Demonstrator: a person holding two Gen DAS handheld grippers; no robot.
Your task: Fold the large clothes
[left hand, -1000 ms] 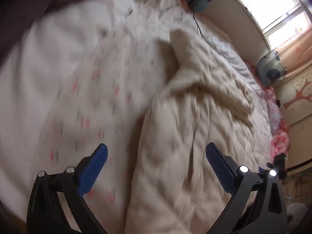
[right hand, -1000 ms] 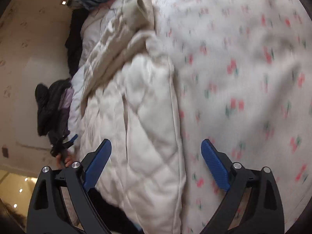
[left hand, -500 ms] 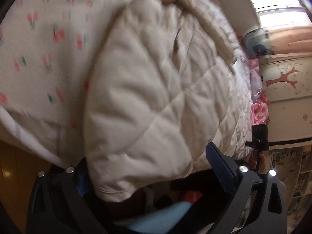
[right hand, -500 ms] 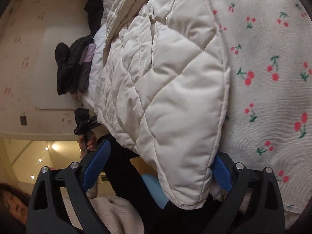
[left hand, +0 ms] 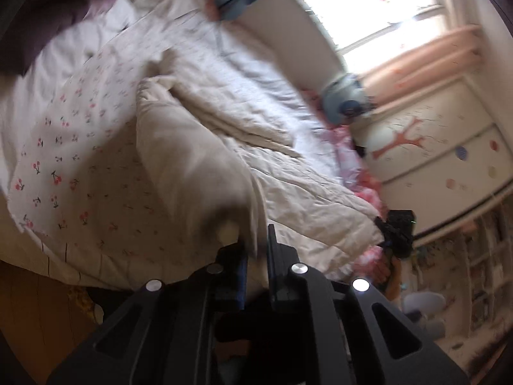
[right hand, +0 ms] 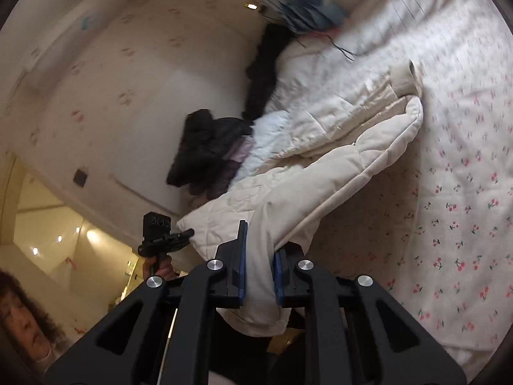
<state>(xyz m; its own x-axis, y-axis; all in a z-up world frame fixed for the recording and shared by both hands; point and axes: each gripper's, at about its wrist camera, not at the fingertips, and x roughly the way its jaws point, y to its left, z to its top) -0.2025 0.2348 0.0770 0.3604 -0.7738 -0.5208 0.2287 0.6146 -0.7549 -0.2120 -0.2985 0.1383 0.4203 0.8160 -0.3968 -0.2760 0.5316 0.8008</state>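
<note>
Both tongs, wide apart before, now clamp the quilted coat [right hand: 336, 173]: left tongs [left hand: 256, 250], right tongs [right hand: 259, 256], hem lifted.

A bright window [left hand: 378, 9] lights the bed [left hand: 64, 166] beside a painted cabinet [left hand: 433, 160].

Quilted coat [right hand: 346, 173] on bed [right hand: 455, 166], dark clothes [right hand: 208, 154] beyond.

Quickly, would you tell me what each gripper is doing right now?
Left gripper: shut on the coat hem.
Right gripper: jaws closing, already pinching the coat's hem.
</note>
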